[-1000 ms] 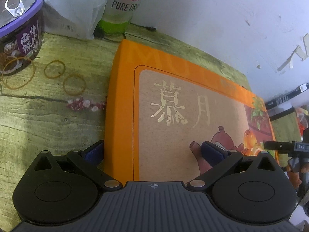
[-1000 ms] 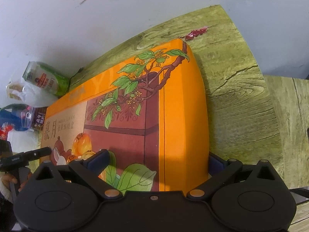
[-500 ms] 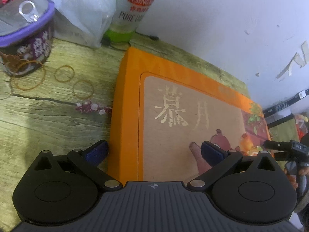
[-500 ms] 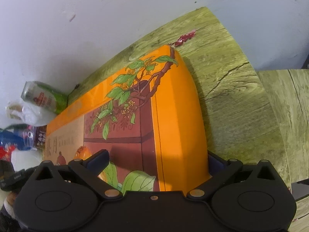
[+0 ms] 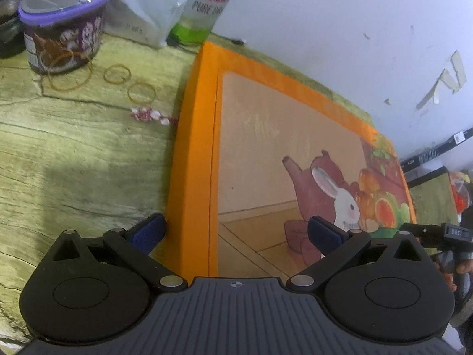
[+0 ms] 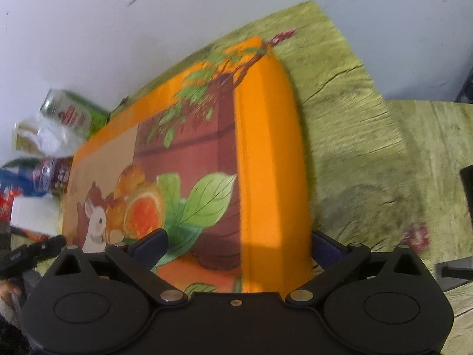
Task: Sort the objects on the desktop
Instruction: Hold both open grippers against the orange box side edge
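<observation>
A large flat orange gift box (image 5: 266, 148) with a rabbit and fruit picture lies on the green wood-grain table (image 5: 74, 162), its far side close to the white wall. My left gripper (image 5: 235, 230) is open and straddles the box's near left corner. One finger sits just outside the left side and the other over the lid. In the right wrist view the same box (image 6: 266, 148) fills the middle. My right gripper (image 6: 238, 245) is open across the near right corner, with one finger over the lid and one outside the right side.
Left of the box stand a purple-lidded can (image 5: 62, 29), a plastic bag (image 5: 147, 0) and a green bottle (image 5: 204, 6), with loose rubber bands (image 5: 142, 92) on the table. A second table surface (image 6: 437, 148) adjoins on the right. A hand on the other gripper's handle (image 5: 437, 232) shows.
Both grippers have drawn back along the box, so the rabbit and fruit picture near the front now shows. The right wrist view is blurred by motion. The fingers stay equally wide apart.
</observation>
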A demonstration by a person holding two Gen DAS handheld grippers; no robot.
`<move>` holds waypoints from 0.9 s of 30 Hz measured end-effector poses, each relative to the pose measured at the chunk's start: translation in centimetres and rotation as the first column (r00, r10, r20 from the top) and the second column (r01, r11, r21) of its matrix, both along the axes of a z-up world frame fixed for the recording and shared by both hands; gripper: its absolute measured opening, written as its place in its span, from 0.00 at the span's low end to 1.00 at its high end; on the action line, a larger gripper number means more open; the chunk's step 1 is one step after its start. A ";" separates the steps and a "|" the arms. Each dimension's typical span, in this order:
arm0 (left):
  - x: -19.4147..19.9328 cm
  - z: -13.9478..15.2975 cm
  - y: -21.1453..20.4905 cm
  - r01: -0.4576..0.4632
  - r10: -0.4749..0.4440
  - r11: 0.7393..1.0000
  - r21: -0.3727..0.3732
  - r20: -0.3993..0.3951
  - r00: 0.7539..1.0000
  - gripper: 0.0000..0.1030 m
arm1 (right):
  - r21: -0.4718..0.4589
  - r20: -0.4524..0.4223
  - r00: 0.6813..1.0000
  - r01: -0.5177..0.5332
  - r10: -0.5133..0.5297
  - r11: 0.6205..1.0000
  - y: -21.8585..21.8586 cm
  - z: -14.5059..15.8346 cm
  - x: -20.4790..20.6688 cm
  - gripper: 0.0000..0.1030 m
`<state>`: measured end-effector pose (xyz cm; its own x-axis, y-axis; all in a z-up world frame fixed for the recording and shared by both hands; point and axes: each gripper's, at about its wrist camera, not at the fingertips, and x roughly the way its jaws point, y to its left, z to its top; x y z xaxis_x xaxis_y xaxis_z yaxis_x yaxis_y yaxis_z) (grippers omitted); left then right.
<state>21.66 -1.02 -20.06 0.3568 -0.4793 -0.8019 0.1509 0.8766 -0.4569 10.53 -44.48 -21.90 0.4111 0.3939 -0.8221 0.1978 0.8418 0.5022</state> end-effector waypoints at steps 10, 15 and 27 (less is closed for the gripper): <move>-0.1 0.0 -1.0 0.042 -0.042 0.999 0.021 -0.013 0.999 1.00 | 0.010 0.016 1.000 -0.001 0.001 1.000 -0.2 0.0 -0.7 0.96; -0.1 -0.2 -1.5 0.057 -0.056 0.998 0.022 -0.013 0.998 1.00 | 0.004 0.022 1.000 0.004 -0.005 1.000 -0.1 0.1 -0.7 0.96; 0.7 -0.7 -3.1 0.075 -0.074 0.997 0.013 -0.010 0.997 1.00 | -0.005 0.034 0.998 0.044 -0.044 0.999 -1.3 0.5 -1.3 0.97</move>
<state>22.34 -4.08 -20.74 0.3132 -0.4931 -0.8116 0.2120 0.8694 -0.4464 9.18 -45.78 -21.40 0.4554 0.3705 -0.8095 0.2174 0.8355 0.5047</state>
